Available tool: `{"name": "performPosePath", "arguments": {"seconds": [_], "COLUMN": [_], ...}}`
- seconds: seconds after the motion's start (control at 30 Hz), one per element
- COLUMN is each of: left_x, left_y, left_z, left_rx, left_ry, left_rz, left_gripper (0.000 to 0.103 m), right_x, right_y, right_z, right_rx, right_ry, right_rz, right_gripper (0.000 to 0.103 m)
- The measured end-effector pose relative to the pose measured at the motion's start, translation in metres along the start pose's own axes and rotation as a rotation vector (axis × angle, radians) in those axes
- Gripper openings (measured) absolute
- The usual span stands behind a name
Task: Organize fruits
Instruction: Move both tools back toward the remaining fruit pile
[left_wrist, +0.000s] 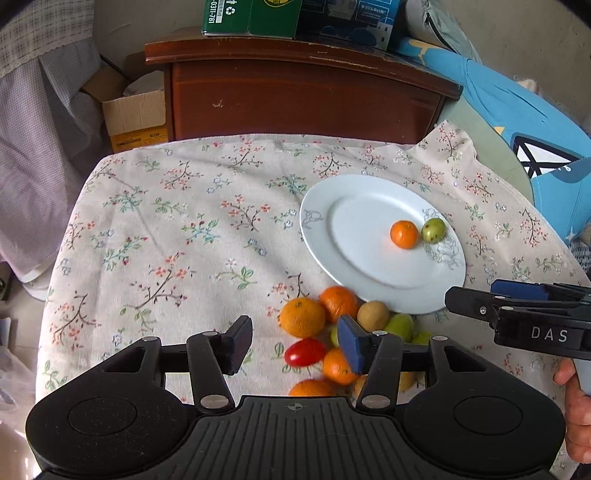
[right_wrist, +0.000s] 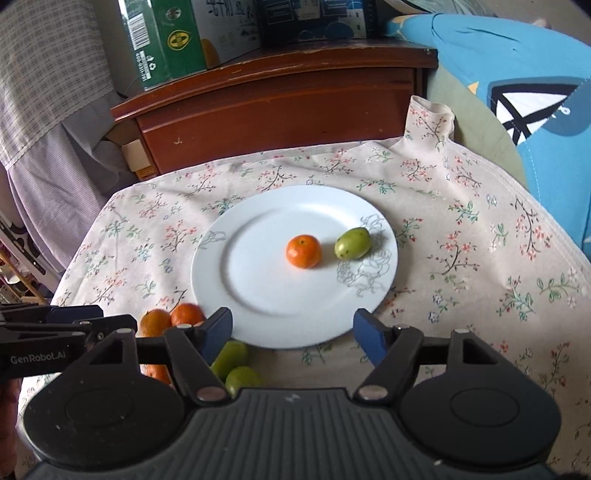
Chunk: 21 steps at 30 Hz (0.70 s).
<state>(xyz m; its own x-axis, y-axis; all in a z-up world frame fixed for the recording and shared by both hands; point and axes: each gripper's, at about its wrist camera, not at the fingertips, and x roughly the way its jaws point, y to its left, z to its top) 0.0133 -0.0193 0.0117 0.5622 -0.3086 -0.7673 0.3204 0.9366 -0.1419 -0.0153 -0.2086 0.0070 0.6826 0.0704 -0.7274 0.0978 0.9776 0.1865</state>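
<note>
Floral cloth (left_wrist: 184, 221) covers the table (wooden cabinet (left_wrist: 295, 96) behind); both hand-held grippers (left_wrist: 291, 341) (right_wrist: 291, 334) gape, empty.

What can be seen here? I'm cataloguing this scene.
round white ceramic plate: one, on the floral tablecloth.
small orange mandarin: one, on the plate.
oval green jujube: one, on the plate beside the mandarin.
loose fruit pile: oranges, green fruits, one red tomato, on the cloth by the plate.
brown wooden cabinet: one, behind the table.
left hand-held gripper: black, open, empty.
right hand-held gripper: black, open, empty.
</note>
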Motion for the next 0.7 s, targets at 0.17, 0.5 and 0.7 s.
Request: {"name": "performPosePath", "arguments": {"seconds": [0.17, 0.5, 0.7], "left_x": [-0.008, -0.016, -0.014], "left_y": [-0.001, -0.004, -0.002], "left_z": [-0.014, -0.038, -0.039], "left_rx": [0.021, 0.052, 0.049], "left_ry": [0.052, 0.101, 0.061], "left_rz": [0.032, 0.063, 0.036], "left_gripper": [0.050, 0.057, 0.067], "right_x": [-0.012, -0.024, -0.018], "right_y": [0.012, 0.022, 0.015], "right_z": [-0.018, -0.040, -0.042], "right_rx": [-0.010, -0.006, 0.025], "right_ry": [0.029, 0.077, 0.067], "right_rz": [0.026, 0.007, -0.002], "right_gripper": [0.073, 0.073, 0.072]}}
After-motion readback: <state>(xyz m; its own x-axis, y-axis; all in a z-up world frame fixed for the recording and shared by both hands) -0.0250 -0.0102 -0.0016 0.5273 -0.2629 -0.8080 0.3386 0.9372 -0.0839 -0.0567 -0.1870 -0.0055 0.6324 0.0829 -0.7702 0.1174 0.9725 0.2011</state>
